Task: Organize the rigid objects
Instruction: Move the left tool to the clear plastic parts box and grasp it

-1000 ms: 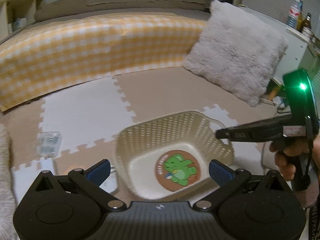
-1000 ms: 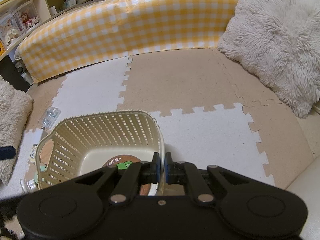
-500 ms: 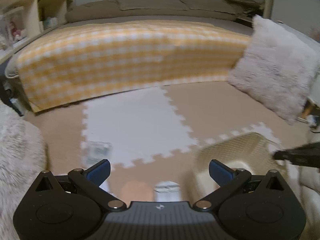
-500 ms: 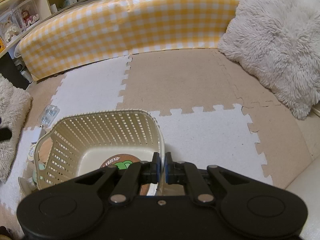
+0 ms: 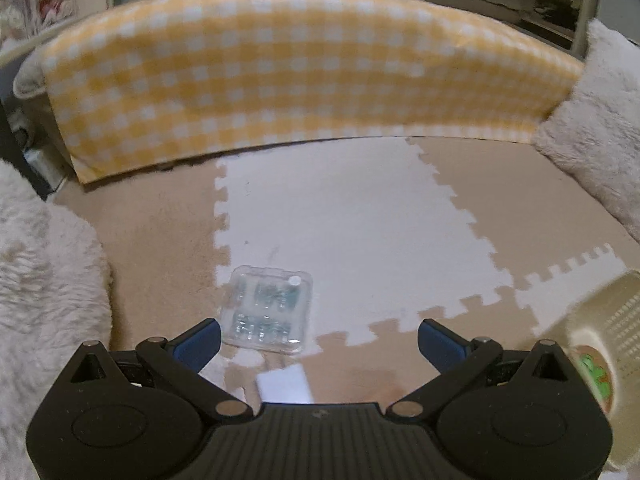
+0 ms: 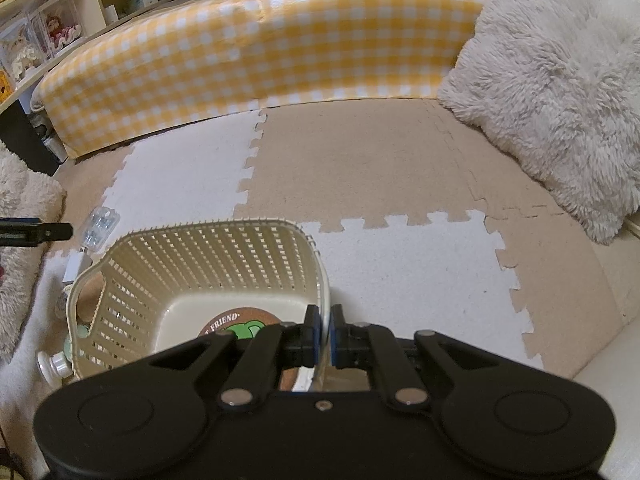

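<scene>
A cream slatted basket (image 6: 208,264) stands on the foam floor mat, with a round brown coaster with a green figure (image 6: 240,326) inside. My right gripper (image 6: 325,334) is shut on the basket's near rim. The basket's edge shows at the right of the left wrist view (image 5: 600,320). My left gripper (image 5: 319,338) is open and empty, just above a clear plastic case (image 5: 268,310) lying on the mat. That case also shows left of the basket in the right wrist view (image 6: 98,228). A small white block (image 5: 284,384) lies just under my left gripper.
A yellow checked cushion wall (image 6: 256,60) bounds the far side. A fluffy pillow (image 6: 560,112) lies at the right, another fluffy cushion (image 5: 44,280) at the left. Small white items (image 6: 54,364) lie by the basket's left side. Shelves (image 6: 48,32) stand far left.
My left gripper has swung left, away from the basket, and now hangs over the clear case. My right gripper stays shut on the basket rim; the basket has barely moved.
</scene>
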### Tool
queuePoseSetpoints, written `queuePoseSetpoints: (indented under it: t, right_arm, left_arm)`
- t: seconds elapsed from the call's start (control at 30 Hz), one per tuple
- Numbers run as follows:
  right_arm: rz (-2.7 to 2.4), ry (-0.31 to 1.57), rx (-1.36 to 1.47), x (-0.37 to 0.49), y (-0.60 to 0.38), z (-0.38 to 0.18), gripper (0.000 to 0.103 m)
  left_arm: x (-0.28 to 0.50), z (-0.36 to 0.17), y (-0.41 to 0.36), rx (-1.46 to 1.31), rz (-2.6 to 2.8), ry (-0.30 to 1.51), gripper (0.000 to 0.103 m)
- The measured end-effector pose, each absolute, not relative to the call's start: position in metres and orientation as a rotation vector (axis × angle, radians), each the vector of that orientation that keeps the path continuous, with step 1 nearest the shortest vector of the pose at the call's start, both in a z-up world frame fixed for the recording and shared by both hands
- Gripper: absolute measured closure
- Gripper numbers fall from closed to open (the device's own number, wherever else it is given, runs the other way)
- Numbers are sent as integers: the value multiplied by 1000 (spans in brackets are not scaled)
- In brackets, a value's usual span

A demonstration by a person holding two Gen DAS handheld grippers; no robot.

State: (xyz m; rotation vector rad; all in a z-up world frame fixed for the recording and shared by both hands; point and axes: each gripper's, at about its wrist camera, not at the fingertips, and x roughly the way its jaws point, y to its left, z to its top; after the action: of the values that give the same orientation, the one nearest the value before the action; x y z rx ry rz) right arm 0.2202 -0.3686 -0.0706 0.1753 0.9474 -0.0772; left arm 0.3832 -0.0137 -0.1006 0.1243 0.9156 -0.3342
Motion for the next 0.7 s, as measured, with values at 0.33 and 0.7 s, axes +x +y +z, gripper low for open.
queuePoseSetpoints:
  t: [0.33,0.7]
  right_arm:
    - [-80,948,152,221,-365,-70,97]
    - [-86,953,127,221,-361,-69,97]
  left_arm:
    - [420,-136,-3,167,-298,878,0]
    - [440,-167,-3,215,-335,926,29]
